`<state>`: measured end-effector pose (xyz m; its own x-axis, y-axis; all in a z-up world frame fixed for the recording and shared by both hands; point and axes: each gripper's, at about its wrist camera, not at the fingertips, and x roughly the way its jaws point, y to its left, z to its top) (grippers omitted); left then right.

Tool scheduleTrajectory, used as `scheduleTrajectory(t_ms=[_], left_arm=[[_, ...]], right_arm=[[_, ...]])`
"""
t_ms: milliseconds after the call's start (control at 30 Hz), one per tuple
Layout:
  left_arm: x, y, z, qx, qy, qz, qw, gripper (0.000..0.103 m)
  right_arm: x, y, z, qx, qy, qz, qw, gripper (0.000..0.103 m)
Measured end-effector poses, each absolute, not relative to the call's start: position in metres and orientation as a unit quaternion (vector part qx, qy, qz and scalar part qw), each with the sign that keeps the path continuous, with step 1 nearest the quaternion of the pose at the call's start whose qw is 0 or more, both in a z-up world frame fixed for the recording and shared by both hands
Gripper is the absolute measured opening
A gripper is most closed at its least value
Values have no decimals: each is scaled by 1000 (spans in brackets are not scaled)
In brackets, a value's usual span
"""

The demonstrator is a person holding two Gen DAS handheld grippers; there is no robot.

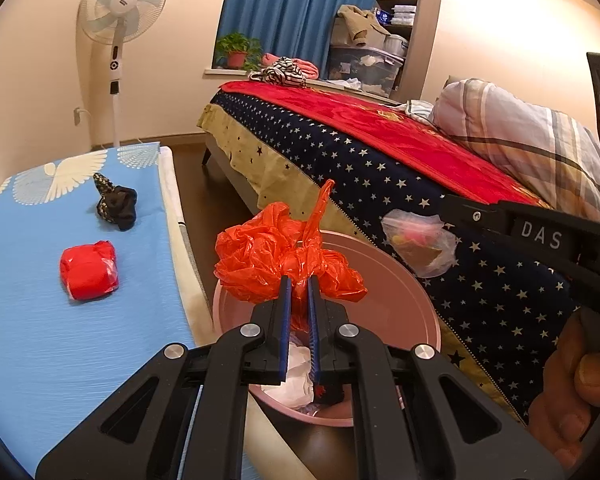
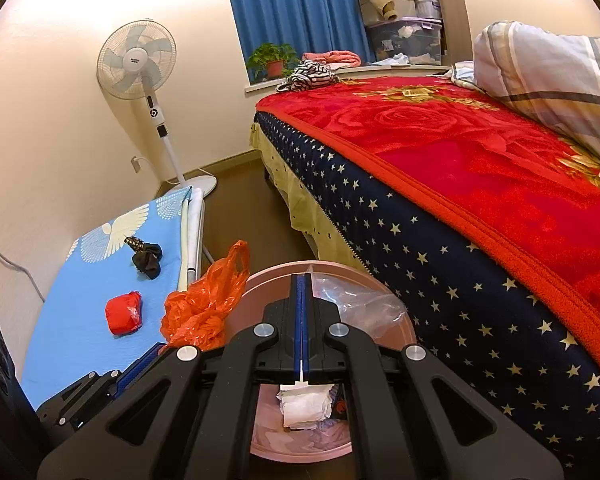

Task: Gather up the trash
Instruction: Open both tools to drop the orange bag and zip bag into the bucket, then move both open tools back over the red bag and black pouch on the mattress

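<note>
An orange plastic bag (image 1: 284, 256) is pinched between the blue-padded fingers of the left gripper (image 1: 298, 280), whose jaws are drawn narrow around a fold of it. The crumpled bag is held above the near-left rim of the pink bin (image 1: 400, 280), with one handle loop standing up over the bin's mouth. The right gripper (image 2: 302, 280) is pressed fully together, and the thin edge of a clear plastic bag (image 2: 360, 308) is trapped between its pads; the bag is puffed out over the right half of the bin. In the left wrist view that clear bag is seen hanging from the right tool's tip beyond the bin's far-right rim, with pink and yellow scraps inside it. A hand (image 1: 572, 392) is wrapped around the right tool's grip, to the right of the bin.

White crumpled tissue (image 2: 304, 404) is lying inside the bin, towards its bottom.

To the left of the bin, a blue cot with a white wing print (image 1: 40, 280) is seen, and on it a red wrapped bundle (image 1: 89, 272) and, further from the bin, a dark bunched cloth (image 1: 116, 204). To the right of the bin, a bed with a starred navy cover and a red blanket (image 2: 480, 184) is found. Beyond the bin, a white standing fan (image 1: 118, 12) is placed against the wall.
</note>
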<state>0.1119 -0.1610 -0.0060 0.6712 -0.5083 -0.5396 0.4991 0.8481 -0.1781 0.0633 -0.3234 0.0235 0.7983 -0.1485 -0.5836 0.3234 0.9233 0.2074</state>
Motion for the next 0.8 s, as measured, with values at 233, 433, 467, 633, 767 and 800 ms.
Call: scheduleTrajectory(t_ms=[233,433,467,633,767,800], left_arm=[[115,-163,-10,-9,308,-281,909,11],[118,-157,-16,-13,320,-265,909,45],[118,-154,-16,-16,321,-262,910,45],[116,-138,-12,-24,313,-243,918,43],[115,-125,-9,-31,308,-228,923,39],[115,-122,-8,-33,306,-226,924,39]], right_arm=[[63,-324,23,152,293,-127,935,2],[56,-330,25,167,284,-150,932,48],[56,-330,25,168,284,-149,932,48],[56,-323,26,166,286,-144,933,48],[57,-317,26,168,286,-137,933,48],[57,-316,25,168,287,-135,933,48]])
